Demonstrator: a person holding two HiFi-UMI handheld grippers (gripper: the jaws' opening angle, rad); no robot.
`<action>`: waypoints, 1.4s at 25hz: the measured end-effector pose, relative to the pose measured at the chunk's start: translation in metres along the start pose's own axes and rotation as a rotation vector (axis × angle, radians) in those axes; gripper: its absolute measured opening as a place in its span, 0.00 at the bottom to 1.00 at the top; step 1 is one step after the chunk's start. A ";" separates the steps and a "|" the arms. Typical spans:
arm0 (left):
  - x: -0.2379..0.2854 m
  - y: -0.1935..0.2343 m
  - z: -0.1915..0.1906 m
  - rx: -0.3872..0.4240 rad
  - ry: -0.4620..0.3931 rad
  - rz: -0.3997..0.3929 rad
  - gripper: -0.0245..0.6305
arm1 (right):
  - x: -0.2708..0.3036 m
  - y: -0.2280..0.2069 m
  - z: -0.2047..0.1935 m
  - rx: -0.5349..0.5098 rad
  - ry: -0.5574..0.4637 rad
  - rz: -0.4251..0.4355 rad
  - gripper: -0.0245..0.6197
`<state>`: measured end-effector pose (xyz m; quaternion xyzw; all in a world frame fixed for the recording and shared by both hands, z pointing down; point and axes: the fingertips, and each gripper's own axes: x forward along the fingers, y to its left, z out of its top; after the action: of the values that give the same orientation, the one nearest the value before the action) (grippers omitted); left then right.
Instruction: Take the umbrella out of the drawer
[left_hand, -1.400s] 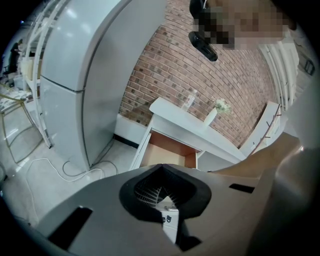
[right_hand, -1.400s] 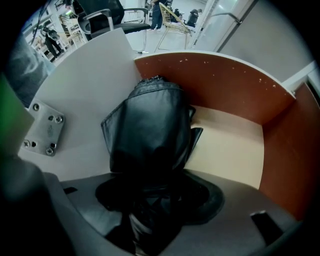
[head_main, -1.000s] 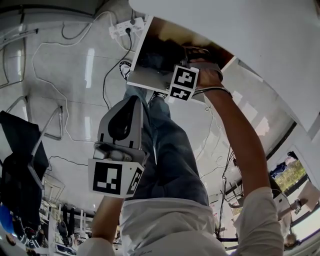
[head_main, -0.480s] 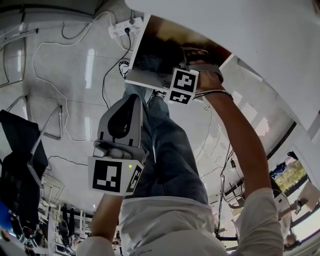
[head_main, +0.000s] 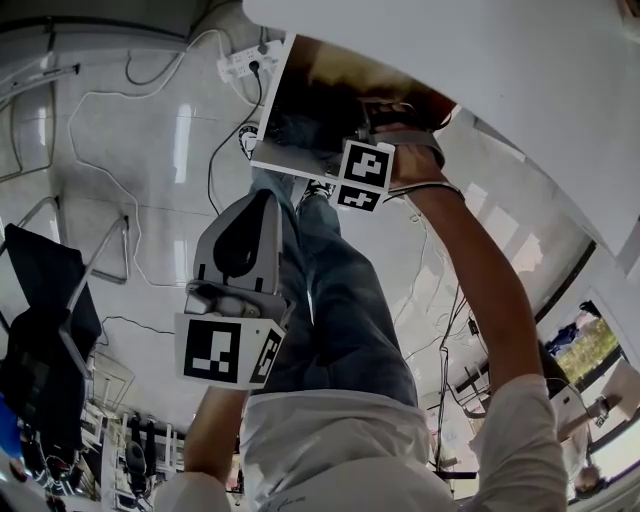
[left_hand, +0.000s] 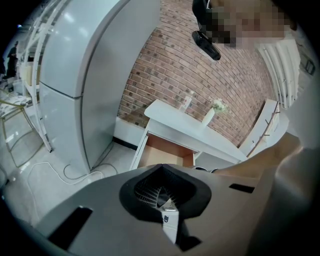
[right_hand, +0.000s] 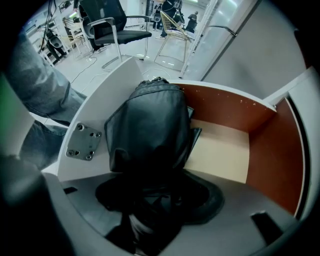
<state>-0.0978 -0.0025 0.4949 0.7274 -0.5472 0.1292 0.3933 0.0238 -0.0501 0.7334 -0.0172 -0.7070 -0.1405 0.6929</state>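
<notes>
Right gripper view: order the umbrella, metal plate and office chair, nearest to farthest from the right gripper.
1. umbrella, centre, held in the jaws.
2. metal plate, left, on the drawer side.
3. office chair, upper left, far behind.

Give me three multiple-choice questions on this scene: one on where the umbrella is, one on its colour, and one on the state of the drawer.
1. Where is the umbrella?
A. lying on the floor
B. in the right gripper, at the drawer
C. on a chair seat

2. What colour is the umbrella?
A. black
B. red
C. yellow

3. How is the drawer?
A. pushed shut
B. pulled open
C. taken out and set on the floor

Answers:
1 B: the right gripper view shows the jaws closed on it, with the drawer right behind.
2 A: its folded fabric is black in that view.
3 B: the drawer's wooden bottom and reddish-brown inner walls are in plain sight.
</notes>
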 end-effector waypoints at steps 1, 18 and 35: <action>0.001 0.000 0.000 0.000 -0.002 -0.001 0.06 | 0.000 -0.001 0.000 0.000 -0.001 0.000 0.44; -0.011 -0.008 0.002 0.010 -0.008 -0.008 0.06 | -0.022 0.002 -0.001 0.033 -0.017 -0.002 0.44; -0.021 -0.026 -0.001 0.062 0.010 -0.032 0.06 | -0.049 0.016 -0.014 0.142 -0.031 0.014 0.45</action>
<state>-0.0819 0.0146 0.4712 0.7475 -0.5290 0.1436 0.3753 0.0430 -0.0294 0.6881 0.0246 -0.7257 -0.0848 0.6823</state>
